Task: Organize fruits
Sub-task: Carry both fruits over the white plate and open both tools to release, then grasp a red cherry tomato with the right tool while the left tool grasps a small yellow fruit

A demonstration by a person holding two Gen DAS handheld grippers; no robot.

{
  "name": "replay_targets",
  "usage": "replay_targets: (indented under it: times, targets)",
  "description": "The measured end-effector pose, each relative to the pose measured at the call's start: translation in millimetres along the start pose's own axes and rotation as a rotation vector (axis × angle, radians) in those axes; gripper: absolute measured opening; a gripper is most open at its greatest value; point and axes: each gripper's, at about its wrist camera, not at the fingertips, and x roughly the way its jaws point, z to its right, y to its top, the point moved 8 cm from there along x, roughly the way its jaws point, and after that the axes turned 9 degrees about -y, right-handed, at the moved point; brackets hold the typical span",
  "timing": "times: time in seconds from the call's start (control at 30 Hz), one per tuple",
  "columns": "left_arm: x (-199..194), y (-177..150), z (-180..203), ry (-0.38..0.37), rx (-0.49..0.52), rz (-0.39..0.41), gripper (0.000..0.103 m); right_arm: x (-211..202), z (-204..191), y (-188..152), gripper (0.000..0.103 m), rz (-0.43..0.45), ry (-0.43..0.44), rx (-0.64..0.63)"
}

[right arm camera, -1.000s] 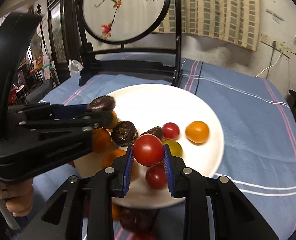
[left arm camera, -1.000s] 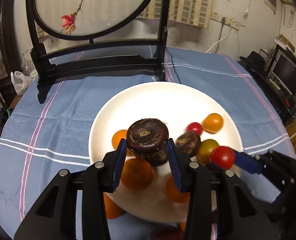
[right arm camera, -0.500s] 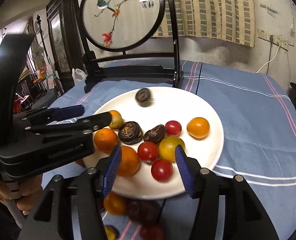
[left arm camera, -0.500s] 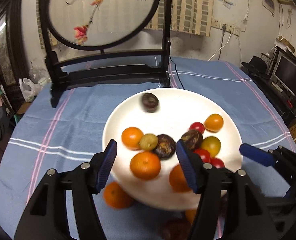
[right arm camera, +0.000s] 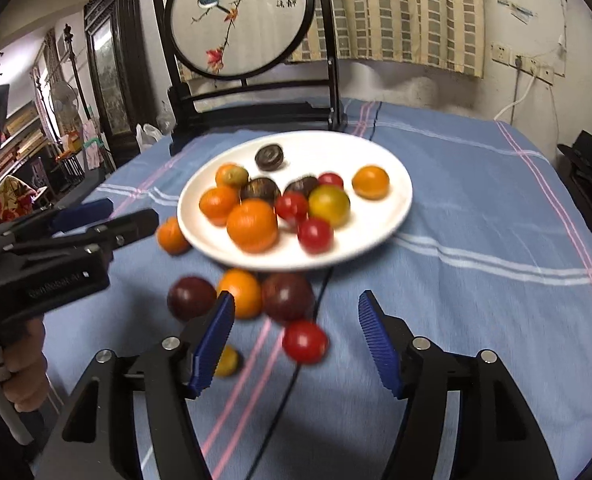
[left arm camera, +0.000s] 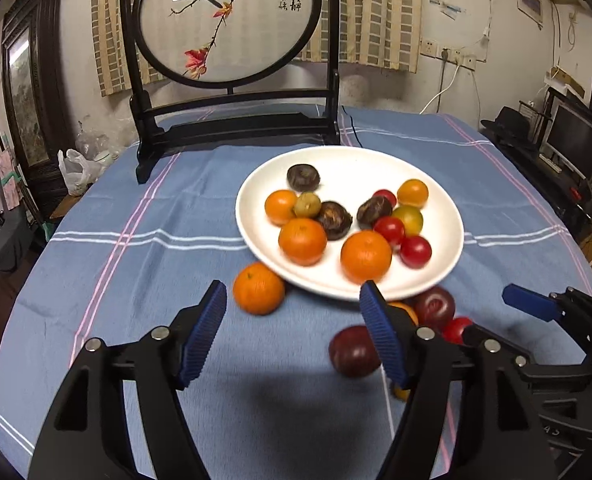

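White plate (left arm camera: 448,264) sits on the blue striped cloth (left arm camera: 136,272), in front of the round bird screen (left arm camera: 228,20). On the plate: oranges, red tomatoes, a yellow-green tomato, dark brown fruits, one dark fruit (left arm camera: 303,177) alone at the far rim. Off the plate, just beside its near edge on the cloth: one orange (left arm camera: 258,288) to the near left, two dark red plums (right arm camera: 288,296) with another orange (right arm camera: 240,292) between them, a red tomato (right arm camera: 305,341), a small yellow fruit (right arm camera: 226,360) partly hidden. Left gripper (left arm camera: 294,336) hovers near side of plate, jaws have just been opening, wide, nothing between them. Right gripper (right arm camera: 296,342) same: jaws just opening, wide, not pressing anything; the red tomato lies on the cloth beneath the gap. A hand (right arm camera: 12,368) holds the left gripper's handle.
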Motion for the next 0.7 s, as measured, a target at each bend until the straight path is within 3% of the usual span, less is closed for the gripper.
replay_targets:
  times: [0.3, 0.7]
  targets:
    - [7, -15, -13, -0.037, -0.041, -0.022, 0.067, 6, -5, -33, 0.066, -0.056, -0.048, -0.032]
    - [11, -19, -26, -0.028, -0.067, -0.034, 0.073, 23, -10, -48, 0.067, -0.118, -0.118, -0.086]
